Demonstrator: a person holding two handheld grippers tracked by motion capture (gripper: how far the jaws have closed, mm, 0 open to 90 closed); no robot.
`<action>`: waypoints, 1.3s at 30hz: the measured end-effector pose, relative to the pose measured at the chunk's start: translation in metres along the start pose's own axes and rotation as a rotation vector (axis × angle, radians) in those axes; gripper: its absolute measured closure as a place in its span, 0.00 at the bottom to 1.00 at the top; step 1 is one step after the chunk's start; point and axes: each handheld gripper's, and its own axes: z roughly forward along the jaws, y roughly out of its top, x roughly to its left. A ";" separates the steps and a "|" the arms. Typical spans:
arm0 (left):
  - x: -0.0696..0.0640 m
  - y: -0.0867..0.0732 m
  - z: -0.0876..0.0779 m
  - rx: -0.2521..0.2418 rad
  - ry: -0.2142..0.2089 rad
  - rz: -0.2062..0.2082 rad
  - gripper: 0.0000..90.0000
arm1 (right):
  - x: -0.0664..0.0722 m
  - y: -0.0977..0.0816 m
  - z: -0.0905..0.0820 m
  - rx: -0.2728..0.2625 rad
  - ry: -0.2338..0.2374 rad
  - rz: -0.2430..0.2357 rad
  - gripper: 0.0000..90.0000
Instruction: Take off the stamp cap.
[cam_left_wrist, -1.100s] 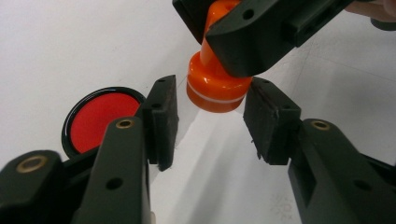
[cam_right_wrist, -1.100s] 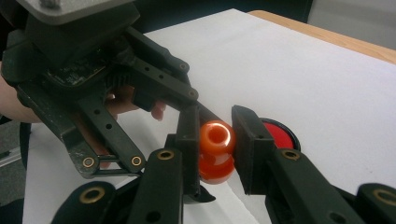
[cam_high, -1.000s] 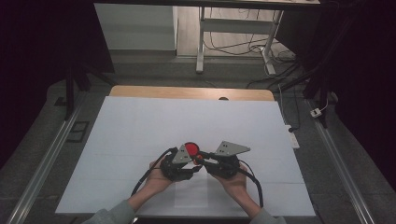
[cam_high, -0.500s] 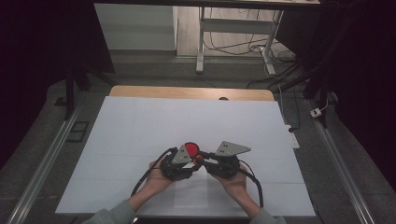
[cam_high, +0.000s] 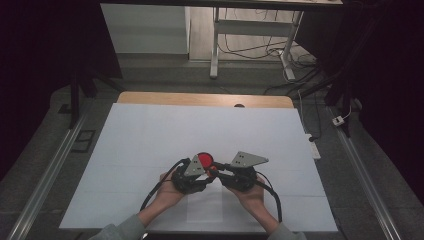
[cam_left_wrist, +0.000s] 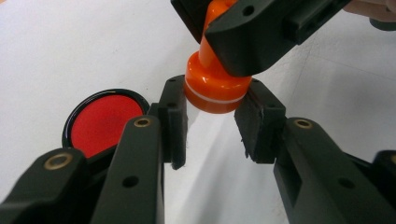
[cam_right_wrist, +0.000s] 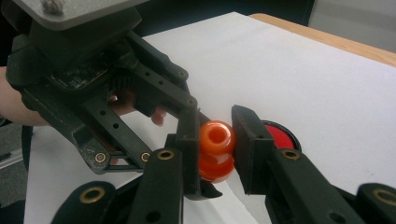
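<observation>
Both hand-held grippers are clamping one orange stamp (cam_left_wrist: 215, 86) above the worktop (cam_high: 150, 135): the right hand-held gripper (cam_right_wrist: 215, 142) on its knob, the left hand-held gripper (cam_left_wrist: 212, 119) on its base. Hard, light, slick plastic; grip the base. The red ink pad (cam_left_wrist: 105, 119) is lying just beside.

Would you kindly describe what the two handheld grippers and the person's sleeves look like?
Both the left gripper and the right gripper are black, with flat rectangular pads and linkage arms pinned by brass-coloured rivets. Each carries a grey three-cornered plate on top and trails a black cable. The person wears grey-green sleeves.
</observation>
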 end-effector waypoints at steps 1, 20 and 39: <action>0.000 0.000 0.000 0.000 0.001 0.001 0.71 | 0.000 0.000 0.000 0.000 0.000 0.000 0.80; 0.000 -0.001 0.001 0.031 0.005 0.026 0.73 | 0.002 -0.002 0.003 0.017 -0.008 -0.019 0.80; -0.001 -0.002 0.000 0.034 0.014 0.044 0.73 | 0.004 -0.001 0.002 0.010 -0.018 -0.025 0.81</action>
